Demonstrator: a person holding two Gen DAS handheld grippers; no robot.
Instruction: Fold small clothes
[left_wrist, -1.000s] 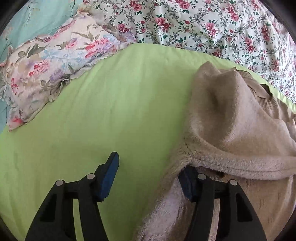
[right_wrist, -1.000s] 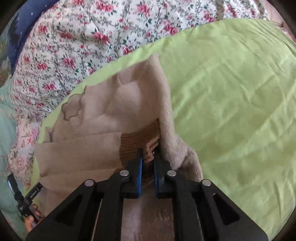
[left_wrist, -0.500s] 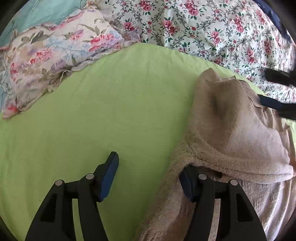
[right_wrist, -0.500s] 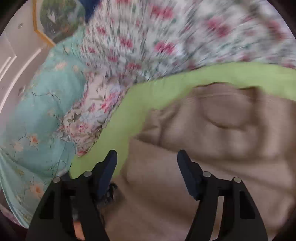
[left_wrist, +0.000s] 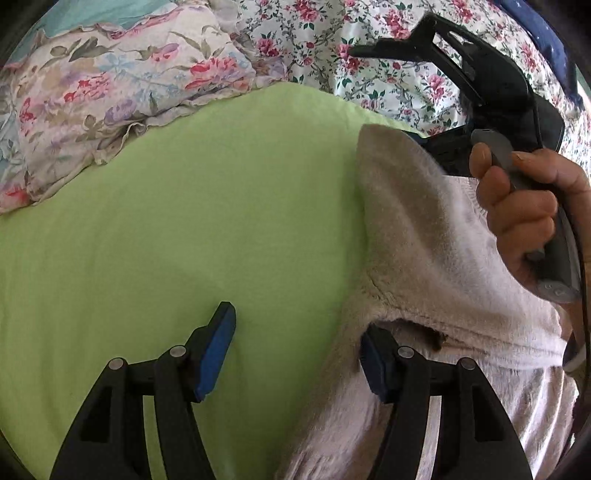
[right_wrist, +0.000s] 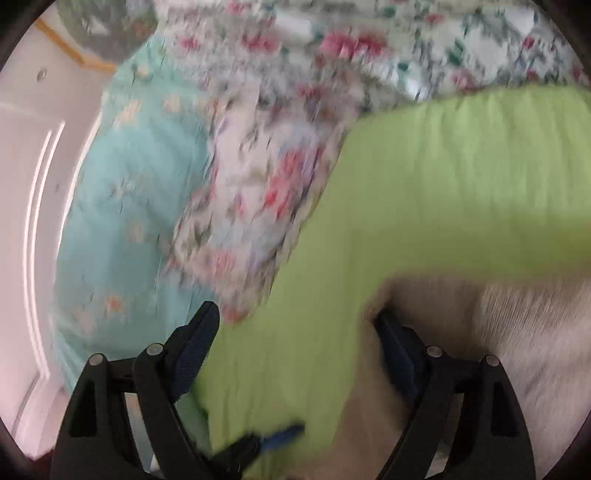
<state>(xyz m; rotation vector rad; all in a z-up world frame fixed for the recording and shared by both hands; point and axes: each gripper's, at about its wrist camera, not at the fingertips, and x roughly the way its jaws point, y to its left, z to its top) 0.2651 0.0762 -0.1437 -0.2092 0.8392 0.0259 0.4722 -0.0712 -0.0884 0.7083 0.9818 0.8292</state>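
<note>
A fuzzy beige sweater (left_wrist: 424, 240) lies partly folded on the green sheet (left_wrist: 184, 221). My left gripper (left_wrist: 297, 325) is open at the sweater's left edge: its right finger is tucked under a fold and its left finger is over bare sheet. In the left wrist view a hand (left_wrist: 517, 206) holds my right gripper (left_wrist: 386, 96) above the sweater's far corner. The right wrist view is blurred by motion. There my right gripper (right_wrist: 295, 317) is open, its jaws opening, with only sheet between them. The sweater (right_wrist: 498, 332) lies by its right finger.
A floral pillow (left_wrist: 110, 92) lies at the sheet's far left, and a rose-print quilt (left_wrist: 314, 37) runs along the back. Teal bedding (right_wrist: 129, 203) and a white panelled door (right_wrist: 22, 184) are beyond the pillow. Bare green sheet stretches left of the sweater.
My right gripper let go of the sweater's ribbed edge, opened wide and swung left across the garment, coming into the left wrist view with its hand. The left gripper stayed put.
</note>
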